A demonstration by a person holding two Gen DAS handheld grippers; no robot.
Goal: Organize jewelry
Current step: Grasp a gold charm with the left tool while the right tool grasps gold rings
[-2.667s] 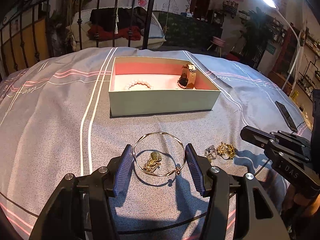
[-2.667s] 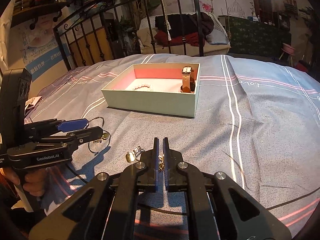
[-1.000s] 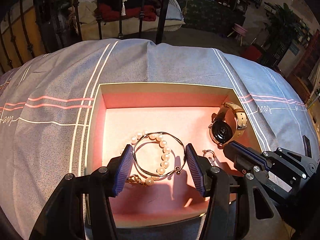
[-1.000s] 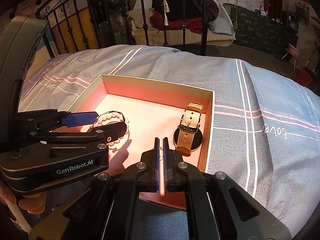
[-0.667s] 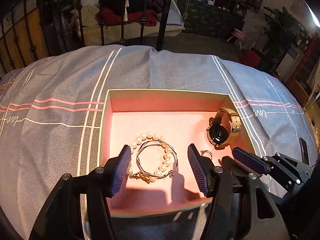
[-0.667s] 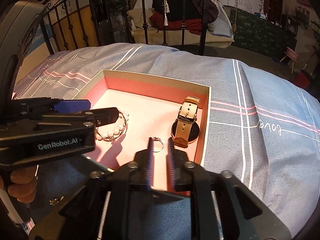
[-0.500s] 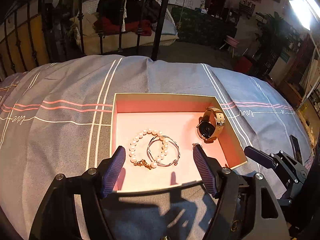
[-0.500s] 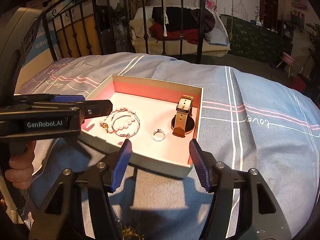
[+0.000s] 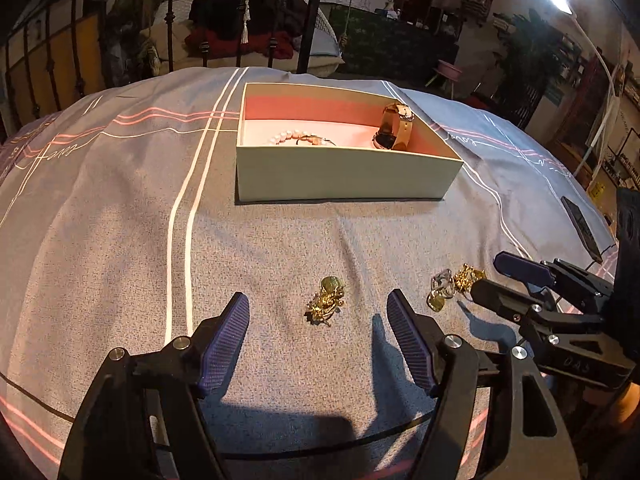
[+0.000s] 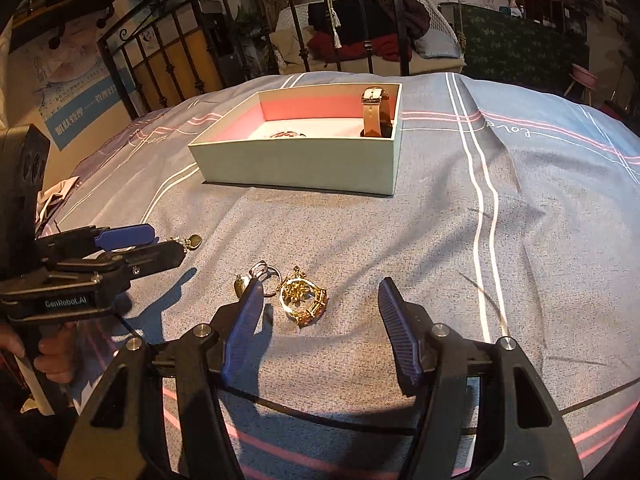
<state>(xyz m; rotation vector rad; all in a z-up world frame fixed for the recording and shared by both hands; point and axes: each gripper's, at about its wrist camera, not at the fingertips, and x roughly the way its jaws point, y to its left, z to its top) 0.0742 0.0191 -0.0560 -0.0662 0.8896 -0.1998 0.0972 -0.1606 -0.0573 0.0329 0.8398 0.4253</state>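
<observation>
Both tools hang low over the grey striped bedspread (image 9: pixel 120 208), short of the open box (image 9: pixel 344 178).

Left gripper (image 9: pixel 318 334): jaws spread wide, holding nothing. A gold chain piece with a round pendant (image 9: pixel 327 300) lies on the cloth between the blue pads (image 9: pixel 226 332), touching neither. From the right wrist camera this gripper enters at 9 o'clock, and only the pendant's tip shows beyond its fingers.

Right gripper (image 10: pixel 320 316): jaws equally wide, holding nothing. A gold link bracelet (image 10: pixel 303 297) sits coiled between its pads, nearer the left one. Just beside the bracelet, toward 10 o'clock, lie a silver ring (image 10: pixel 262 271) and a small gold charm (image 10: pixel 240 283); the left pad partly covers them (contact cannot be judged).

The box stands at 12 o'clock from both cameras, pale outside, pink inside. In it: a pearl bracelet (image 9: pixel 286 136) with a thin bangle (image 9: pixel 316 141) lying beside or over it at the left, and a tan-strapped watch (image 9: pixel 394 128) propped on edge at the right wall. The near wall hides the box floor close to the viewer.

A dark phone (image 9: pixel 580 228) lies on the bedspread at 3 o'clock of the left view. A black iron bed rail (image 10: pixel 248 40) stands behind the box.
</observation>
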